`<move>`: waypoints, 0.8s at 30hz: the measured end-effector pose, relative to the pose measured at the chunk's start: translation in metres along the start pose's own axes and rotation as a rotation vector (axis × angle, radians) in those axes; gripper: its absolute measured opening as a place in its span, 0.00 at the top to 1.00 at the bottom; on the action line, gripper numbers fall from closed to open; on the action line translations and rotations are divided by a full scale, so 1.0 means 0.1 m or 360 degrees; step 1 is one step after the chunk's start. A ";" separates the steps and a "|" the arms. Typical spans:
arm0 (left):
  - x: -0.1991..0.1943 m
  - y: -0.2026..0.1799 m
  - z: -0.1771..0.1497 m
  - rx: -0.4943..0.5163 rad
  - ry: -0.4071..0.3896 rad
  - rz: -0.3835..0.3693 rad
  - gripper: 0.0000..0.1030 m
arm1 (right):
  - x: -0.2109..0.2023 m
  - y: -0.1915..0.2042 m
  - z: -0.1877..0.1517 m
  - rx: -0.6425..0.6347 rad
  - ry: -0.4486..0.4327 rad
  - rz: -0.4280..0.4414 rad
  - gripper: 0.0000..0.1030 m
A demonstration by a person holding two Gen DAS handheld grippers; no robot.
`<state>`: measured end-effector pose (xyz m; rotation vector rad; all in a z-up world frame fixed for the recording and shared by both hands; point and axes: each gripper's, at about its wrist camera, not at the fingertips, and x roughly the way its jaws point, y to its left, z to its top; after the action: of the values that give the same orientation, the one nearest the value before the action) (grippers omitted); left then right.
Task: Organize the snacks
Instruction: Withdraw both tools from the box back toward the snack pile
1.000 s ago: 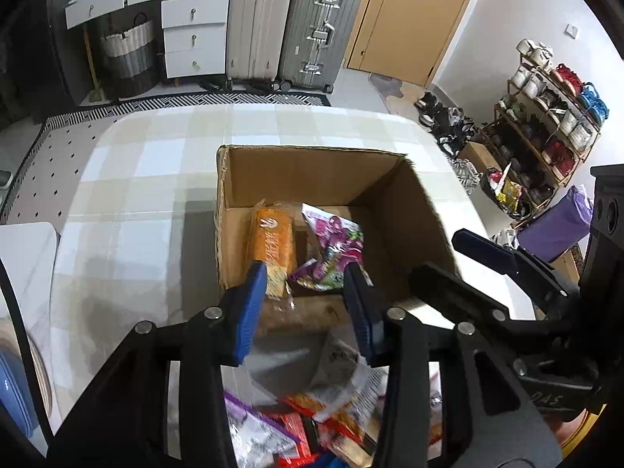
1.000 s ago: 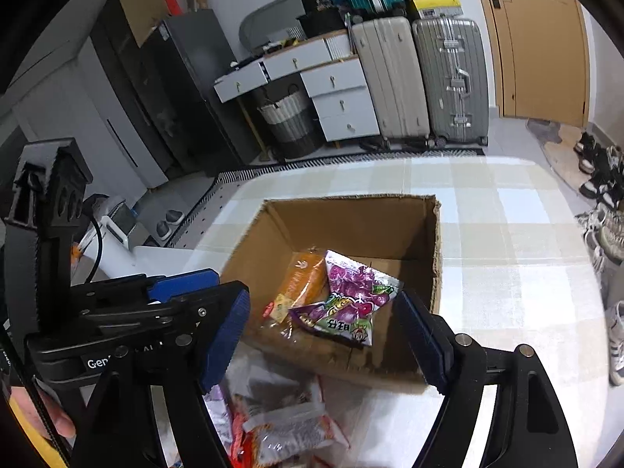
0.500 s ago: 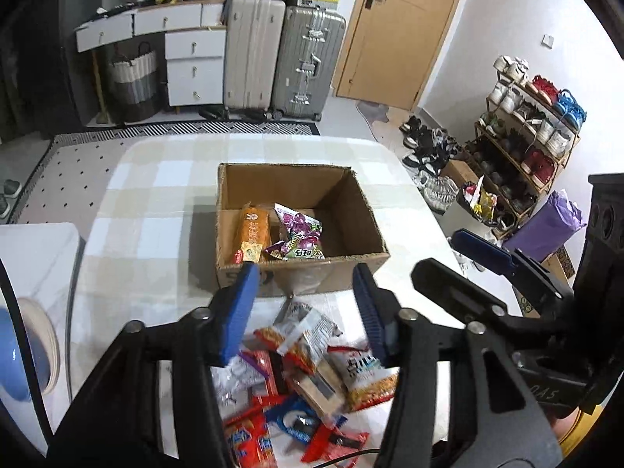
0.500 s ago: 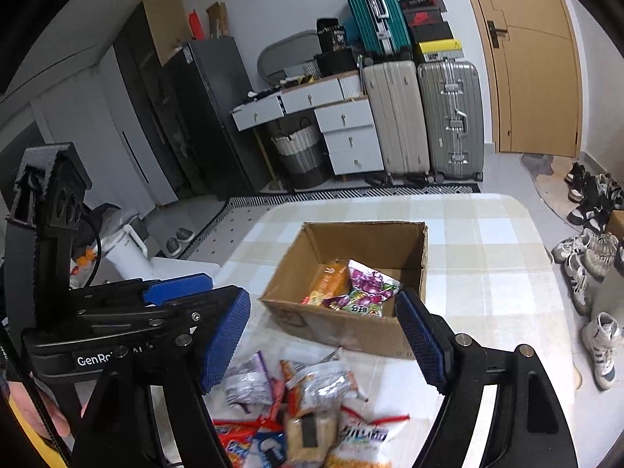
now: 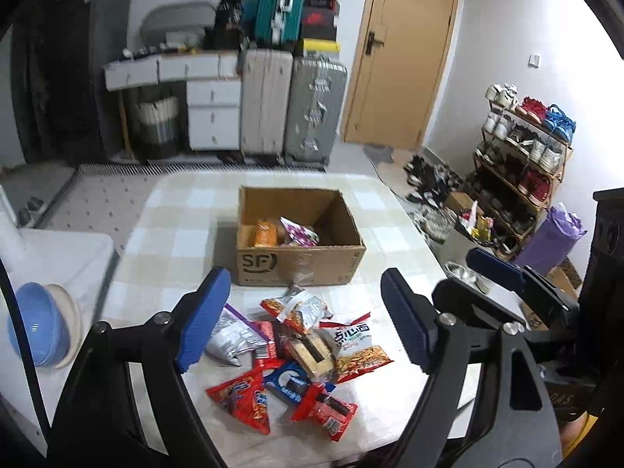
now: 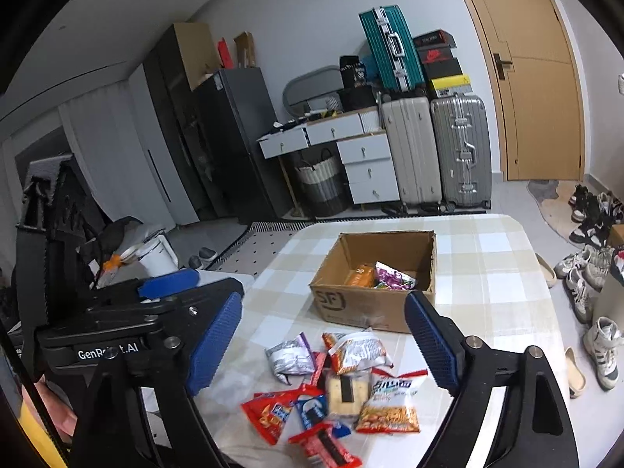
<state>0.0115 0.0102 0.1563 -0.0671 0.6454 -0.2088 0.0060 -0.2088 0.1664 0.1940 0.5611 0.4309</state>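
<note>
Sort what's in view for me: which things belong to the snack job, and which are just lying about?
Job:
- box, orange pack and purple pack inside
- snack pile on the table
- left gripper, right gripper, both empty, jaws opening

Lying about:
- suitcases
- drawers
- shoe rack
- blue bowl

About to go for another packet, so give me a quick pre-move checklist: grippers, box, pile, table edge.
1. Left gripper empty: ok, jaws opening, nothing between them.
2. Right gripper empty: ok, jaws opening, nothing between them.
3. Cardboard box upright, top open, with room: ok, only an orange packet and a purple packet lie inside.
4. Snack pile reachable: ok, loose on the table in front of the box.
5. Single packet free to pinch: not ok, most overlap.
6. Red packet near the table's front edge: cannot tell how much margin it has.
</note>
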 end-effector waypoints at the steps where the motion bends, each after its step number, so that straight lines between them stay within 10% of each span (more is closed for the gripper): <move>1: -0.11 -0.02 -0.05 0.0001 -0.0033 0.0010 0.19 | -0.05 0.03 -0.03 -0.0008 -0.0020 -0.0001 0.06; 11: -0.75 0.08 -0.68 -0.0033 -0.0216 0.0135 0.01 | -0.26 0.14 -0.52 -0.0084 -0.0114 0.0029 0.01; 24: 0.39 0.66 -1.14 -0.0090 -0.0042 0.0251 0.01 | 0.37 -0.26 -1.02 -0.0022 -0.0028 0.0134 0.01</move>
<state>-0.0156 0.0668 0.0346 -0.0730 0.6274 -0.0372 -0.0132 -0.2096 0.0566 0.2088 0.5338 0.5141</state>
